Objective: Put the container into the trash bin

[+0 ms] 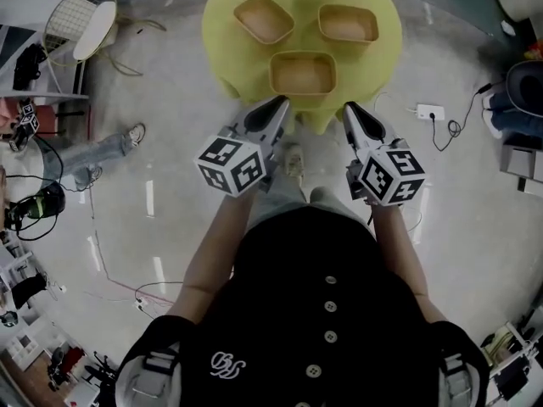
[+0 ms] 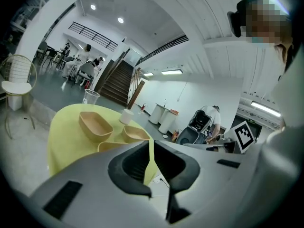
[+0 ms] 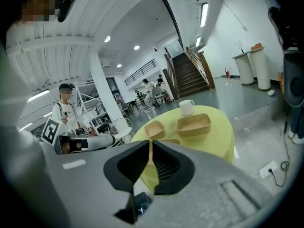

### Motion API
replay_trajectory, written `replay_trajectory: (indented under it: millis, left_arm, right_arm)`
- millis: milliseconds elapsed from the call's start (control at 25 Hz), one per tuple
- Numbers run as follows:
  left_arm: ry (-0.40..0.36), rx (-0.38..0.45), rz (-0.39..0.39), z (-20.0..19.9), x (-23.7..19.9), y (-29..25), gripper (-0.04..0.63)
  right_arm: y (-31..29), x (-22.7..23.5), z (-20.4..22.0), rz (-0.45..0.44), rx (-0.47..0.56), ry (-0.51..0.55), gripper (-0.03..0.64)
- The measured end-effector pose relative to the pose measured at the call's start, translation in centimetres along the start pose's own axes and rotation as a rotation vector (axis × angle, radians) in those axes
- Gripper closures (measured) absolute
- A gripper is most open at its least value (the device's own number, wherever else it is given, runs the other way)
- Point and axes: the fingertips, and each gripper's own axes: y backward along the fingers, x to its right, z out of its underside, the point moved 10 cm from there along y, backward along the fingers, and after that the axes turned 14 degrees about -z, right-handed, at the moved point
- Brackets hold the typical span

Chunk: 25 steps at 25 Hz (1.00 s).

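The left gripper (image 1: 278,105) and the right gripper (image 1: 350,111) are both clenched on nothing, pointing at the yellow table (image 1: 219,32) just ahead. The near container (image 1: 302,73), one of three on the table, lies straight ahead between the two tips. Its long axis runs left to right, and the left tip looks slightly closer. I cannot pick out a trash bin for certain.
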Motion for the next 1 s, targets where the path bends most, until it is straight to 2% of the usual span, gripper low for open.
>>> replay_trajectory:
  millis: [160,800,920,1000]
  left_arm:
    - [-0.014,-0.038,-0.003,-0.1,-1.4,-1.0,0.574]
    - [0.090,-0.186,-0.104,1.8,-8.5,-3.2,0.569]
    - [0.102,-0.215,-0.111,2.1,-9.0,-3.7,0.500]
    - [0.106,-0.233,-0.114,2.5,-9.2,-4.4,0.485]
  right_arm:
    - [-1.4,1.0,-0.1,0.039,-0.015,-0.018,0.588]
    - [-6.1,4.4,1.4,0.109,-0.086,-0.101,0.528]
    - [-6.5,4.7,1.3,0.127,-0.091,-0.110,0.522]
    - [-6.7,5.3,1.6,0.140,-0.101,-0.120,0.512]
